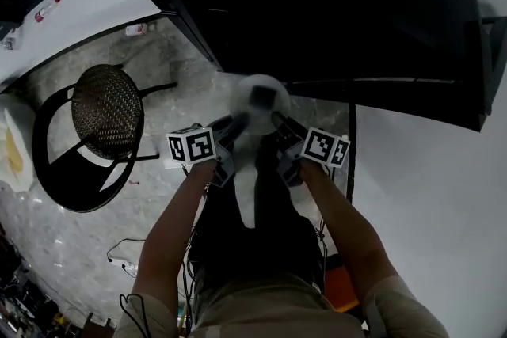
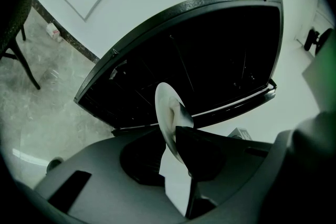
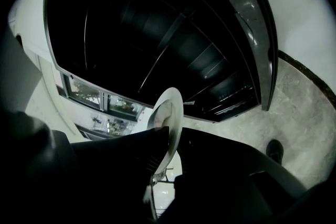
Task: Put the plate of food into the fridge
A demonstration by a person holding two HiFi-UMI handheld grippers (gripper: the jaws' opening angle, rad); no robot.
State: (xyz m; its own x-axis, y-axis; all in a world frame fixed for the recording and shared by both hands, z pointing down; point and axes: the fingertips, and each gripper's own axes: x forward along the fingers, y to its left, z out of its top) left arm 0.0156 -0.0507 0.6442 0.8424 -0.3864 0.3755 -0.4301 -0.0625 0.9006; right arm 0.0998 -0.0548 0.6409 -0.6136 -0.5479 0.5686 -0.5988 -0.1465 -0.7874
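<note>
The plate (image 1: 260, 101) hangs in the air just before the open, dark mouth of the fridge (image 1: 333, 4), outside it, with a blurred dark bit of food at its middle. Both grippers bite the rim on the side away from the fridge. The left gripper (image 1: 230, 125) is clamped on the plate's left edge and the right gripper (image 1: 282, 123) on its right edge. Each gripper view shows the plate (image 2: 167, 113) (image 3: 170, 113) edge-on between its pads, with the fridge's black shelves behind. A round woven chair (image 1: 107, 111) stands on the stone floor (image 1: 166, 67), well apart from the fridge's left side.
</note>
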